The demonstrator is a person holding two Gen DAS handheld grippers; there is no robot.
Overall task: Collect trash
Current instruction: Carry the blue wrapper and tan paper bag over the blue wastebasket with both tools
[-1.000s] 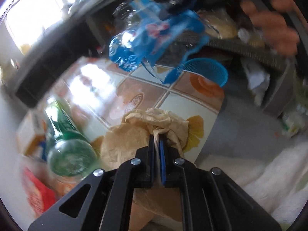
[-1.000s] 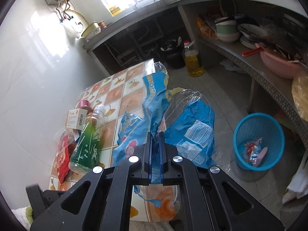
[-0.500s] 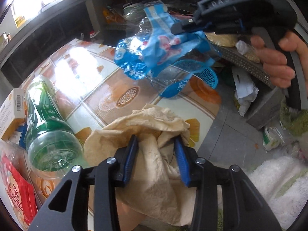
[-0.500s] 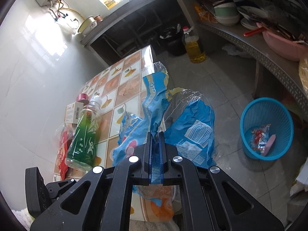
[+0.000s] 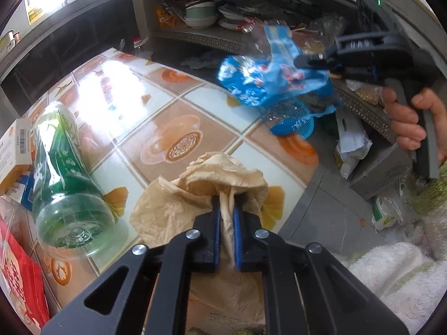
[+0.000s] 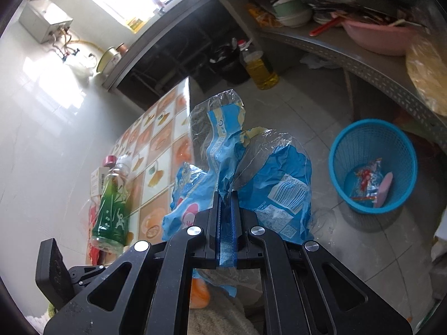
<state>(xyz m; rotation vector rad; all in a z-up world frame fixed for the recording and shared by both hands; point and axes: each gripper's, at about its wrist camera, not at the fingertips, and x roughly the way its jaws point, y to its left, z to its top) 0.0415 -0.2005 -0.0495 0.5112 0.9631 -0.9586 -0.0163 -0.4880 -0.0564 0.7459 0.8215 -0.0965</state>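
Two pieces of trash are now in hand at once. The left gripper (image 5: 226, 224), whose fingers stood spread around the crumpled tan paper bag (image 5: 195, 195) half a second ago, has pinched them onto a fold of it; the blue pads squeeze the paper between them. The bag still rests on the tiled table with orange fruit pattern (image 5: 156, 111), at its near edge close to the corner towards the floor, so I judge it gripped but not yet lifted. That closing matters: the last loose soft item at this edge is secured and could follow the wrapper to the bin.

The right gripper (image 6: 226, 217) stays clenched on the crinkled blue-and-clear plastic snack wrapper (image 6: 251, 173), which hangs in the air beyond the table's edge, over the grey floor. Compared with a second ago it has been carried further out towards the round blue mesh plastic wastebasket (image 6: 371, 164), which stands on the floor ahead and to the right and already holds a few wrappers. The drop is not yet made.

As for pose, the left tool reaches low and nearly level over the table edge. The right one is held high, tilted down, its handle gripped by the person's right hand (image 5: 410, 122).

A green plastic drink bottle (image 5: 64, 184) lies on its side along the table's left edge.
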